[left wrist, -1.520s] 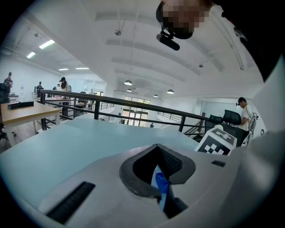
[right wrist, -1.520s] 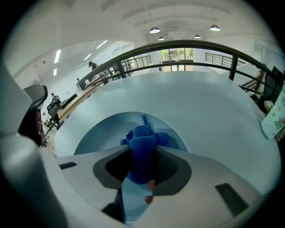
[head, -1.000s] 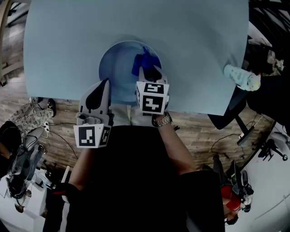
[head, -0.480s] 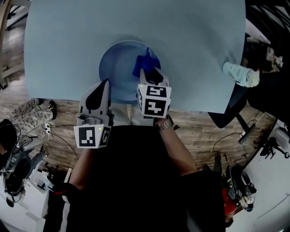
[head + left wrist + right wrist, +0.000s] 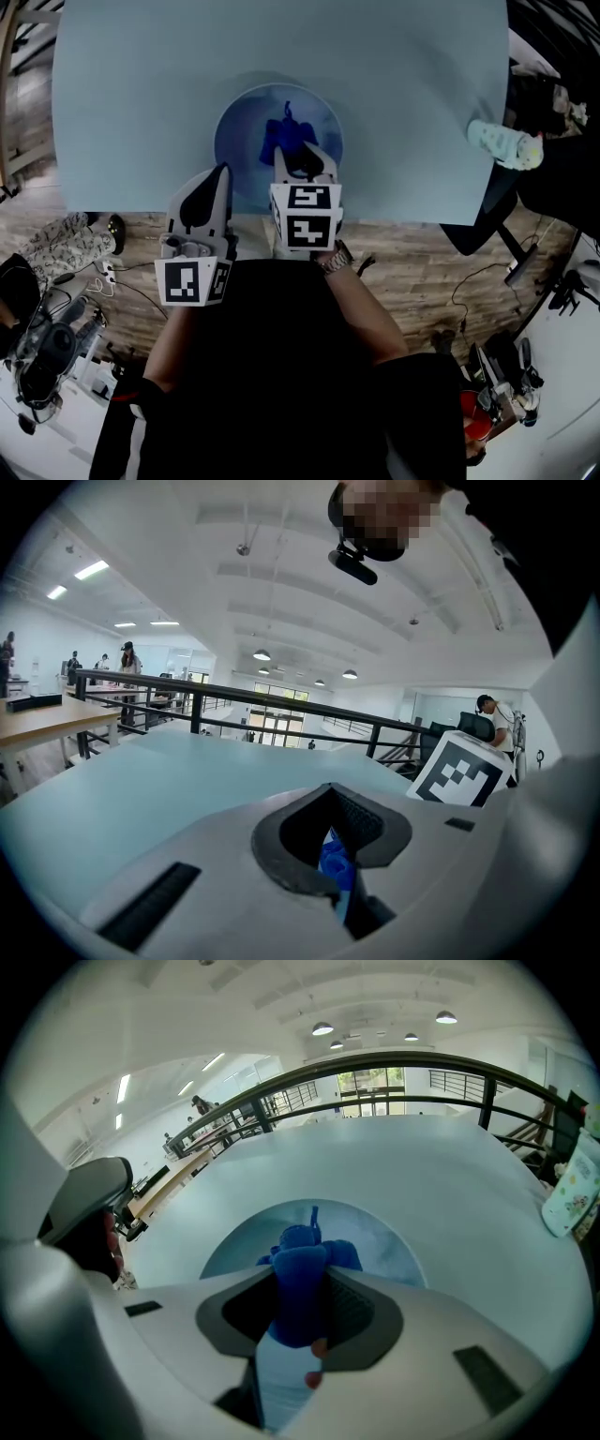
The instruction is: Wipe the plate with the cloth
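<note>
The right gripper (image 5: 298, 157) is clamping the bunched blue cloth (image 5: 284, 131) in its jaws, reaching in from 6 o'clock and holding it near the middle of the plate (image 5: 242, 122). The left gripper (image 5: 221, 172) is sitting at the plate's 8 o'clock rim, jaws closed on a blue sliver, probably that rim. If that pinch is giving way, wiping drag could be sliding the plate off the counter (image 5: 131, 84), whose near edge is lying just beside it.
</note>
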